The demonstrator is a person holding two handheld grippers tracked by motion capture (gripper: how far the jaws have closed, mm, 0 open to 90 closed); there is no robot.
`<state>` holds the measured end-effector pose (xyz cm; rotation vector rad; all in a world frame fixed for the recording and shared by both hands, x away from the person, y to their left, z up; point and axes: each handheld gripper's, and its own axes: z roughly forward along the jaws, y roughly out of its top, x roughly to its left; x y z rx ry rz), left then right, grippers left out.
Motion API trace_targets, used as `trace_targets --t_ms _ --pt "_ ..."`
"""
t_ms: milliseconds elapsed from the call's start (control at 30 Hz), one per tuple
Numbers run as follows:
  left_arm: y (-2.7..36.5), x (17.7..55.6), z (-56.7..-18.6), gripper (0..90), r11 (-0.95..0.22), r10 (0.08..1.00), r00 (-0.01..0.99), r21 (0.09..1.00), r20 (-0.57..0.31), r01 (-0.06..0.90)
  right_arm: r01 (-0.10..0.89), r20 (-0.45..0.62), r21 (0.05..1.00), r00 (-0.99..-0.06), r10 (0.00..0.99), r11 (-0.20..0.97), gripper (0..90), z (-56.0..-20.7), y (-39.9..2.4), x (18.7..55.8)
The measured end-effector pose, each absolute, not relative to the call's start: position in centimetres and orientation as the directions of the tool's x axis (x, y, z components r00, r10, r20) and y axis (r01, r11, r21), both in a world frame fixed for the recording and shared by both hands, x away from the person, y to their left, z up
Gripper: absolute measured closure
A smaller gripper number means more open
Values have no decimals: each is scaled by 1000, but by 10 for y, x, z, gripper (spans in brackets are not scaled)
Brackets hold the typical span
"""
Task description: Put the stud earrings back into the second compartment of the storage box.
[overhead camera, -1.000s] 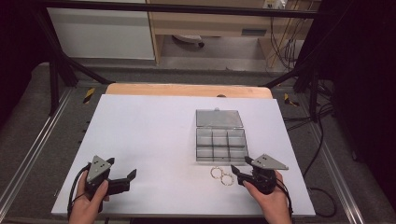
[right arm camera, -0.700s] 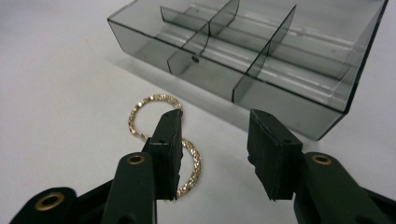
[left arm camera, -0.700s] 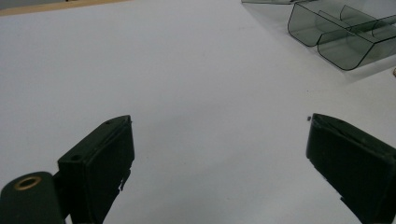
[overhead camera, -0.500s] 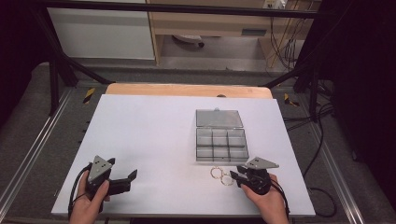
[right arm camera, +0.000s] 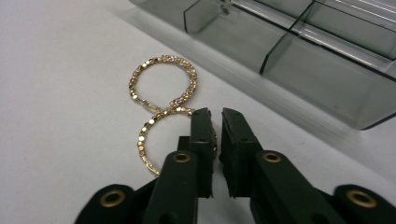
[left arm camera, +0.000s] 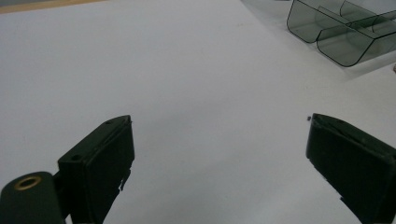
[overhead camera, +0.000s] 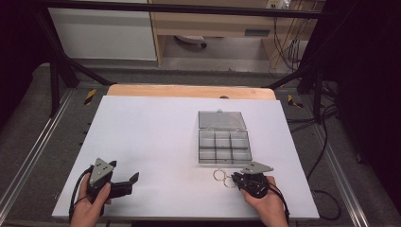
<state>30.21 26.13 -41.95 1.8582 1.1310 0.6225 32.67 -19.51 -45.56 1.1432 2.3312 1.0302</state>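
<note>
Two gold hoop earrings [overhead camera: 224, 178] lie touching each other on the white table top [overhead camera: 156, 137], just in front of a clear grey compartment box [overhead camera: 200, 147]. In the right gripper view the far hoop [right arm camera: 163, 59] lies flat. The near hoop [right arm camera: 142, 135] runs with its right rim between my right gripper's [right arm camera: 215, 114] jaws, which have just been closing and now pinch that rim. In the high view the right gripper [overhead camera: 235, 180] sits low at the hoops. My left gripper [overhead camera: 128, 182] rests at the front left, open [left arm camera: 220, 120] over bare table.
The box [right arm camera: 299, 70] has several empty compartments and its lid [overhead camera: 221, 119] lies open flat behind it. A corner of the box [left arm camera: 336, 32] shows at the top right of the left gripper view. A wooden strip [overhead camera: 189, 91] borders the table's far edge.
The right gripper has dropped toward the table and shifted left onto the near hoop, its jaws coming together. The left gripper has stayed where it was.
</note>
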Motion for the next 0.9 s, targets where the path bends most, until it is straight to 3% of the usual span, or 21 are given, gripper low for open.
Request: trace_targets --t_ms 900 --pt "260 303 -421 78 -233 884 468 853 -15 467 495 107 785 -701 705 373 869 -444 -189 319"
